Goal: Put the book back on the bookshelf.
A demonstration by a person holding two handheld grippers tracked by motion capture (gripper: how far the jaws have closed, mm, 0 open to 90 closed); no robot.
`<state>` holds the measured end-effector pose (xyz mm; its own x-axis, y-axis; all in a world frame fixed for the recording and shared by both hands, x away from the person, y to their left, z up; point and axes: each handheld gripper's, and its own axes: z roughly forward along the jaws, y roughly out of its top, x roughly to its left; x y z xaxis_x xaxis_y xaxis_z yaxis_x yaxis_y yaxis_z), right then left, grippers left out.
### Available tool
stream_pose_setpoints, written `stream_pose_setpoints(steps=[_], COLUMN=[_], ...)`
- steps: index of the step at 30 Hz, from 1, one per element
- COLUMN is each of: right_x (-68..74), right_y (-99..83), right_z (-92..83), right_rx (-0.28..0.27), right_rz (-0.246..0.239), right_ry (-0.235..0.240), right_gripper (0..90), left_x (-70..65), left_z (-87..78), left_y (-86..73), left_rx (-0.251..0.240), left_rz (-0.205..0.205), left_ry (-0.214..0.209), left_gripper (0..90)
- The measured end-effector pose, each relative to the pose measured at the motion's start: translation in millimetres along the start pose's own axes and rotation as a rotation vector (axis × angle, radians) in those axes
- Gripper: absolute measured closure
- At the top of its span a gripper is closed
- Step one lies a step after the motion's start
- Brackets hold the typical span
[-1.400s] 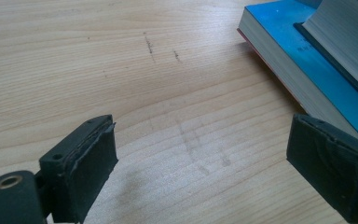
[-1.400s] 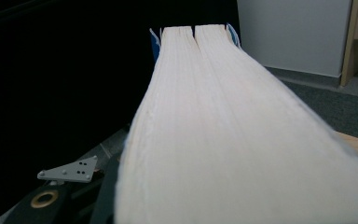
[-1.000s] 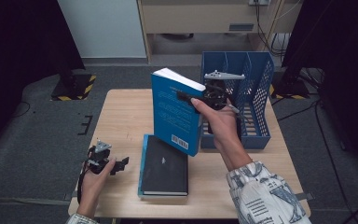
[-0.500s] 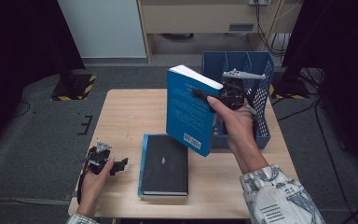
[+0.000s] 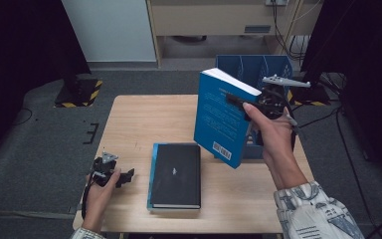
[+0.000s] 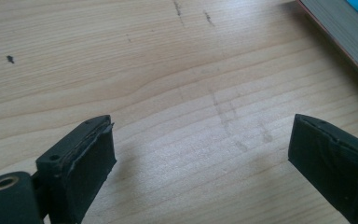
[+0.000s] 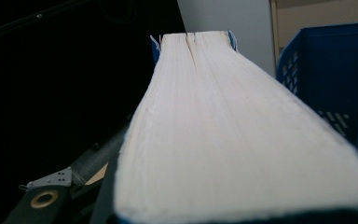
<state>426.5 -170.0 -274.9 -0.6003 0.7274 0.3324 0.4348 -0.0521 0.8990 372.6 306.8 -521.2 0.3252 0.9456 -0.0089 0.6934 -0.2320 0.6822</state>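
While clamped on the upper edge of the blue book [image 5: 223,117], right gripper [image 5: 271,102] jaws partly closed across its thickness, holding it upright and tilted above the worktop [image 5: 139,119], just in front of the blue crate [image 5: 252,67], page block [image 7: 223,121] running away from the jaws in the right gripper view. Left gripper [image 5: 110,172] jaws spread wide with nothing between them, low over bare wood at the worktop's near left corner. Lying flat between the two hands near the front edge: black book [image 5: 175,174], just beside the left gripper.
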Motion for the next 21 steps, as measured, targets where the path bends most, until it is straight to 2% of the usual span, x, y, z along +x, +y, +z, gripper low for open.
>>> stream_pose_setpoints(steps=[14, 21], right_x=[-17.6, -29.3], right_y=[6.3, 9.1], right_z=[-33.4, -34.8], right_rx=[-0.037, -0.044], right_rz=[0.021, 0.047], right_ry=[-0.078, -0.114], right_gripper=[60.5, 60.5], left_x=[-2.3, -2.3], left_z=[2.0, 1.8], left_y=[0.1, -0.8], left_rx=[0.007, 0.008], left_rz=[0.009, 0.009], left_ry=[-0.014, -0.011], left_gripper=[6.6, 6.6])
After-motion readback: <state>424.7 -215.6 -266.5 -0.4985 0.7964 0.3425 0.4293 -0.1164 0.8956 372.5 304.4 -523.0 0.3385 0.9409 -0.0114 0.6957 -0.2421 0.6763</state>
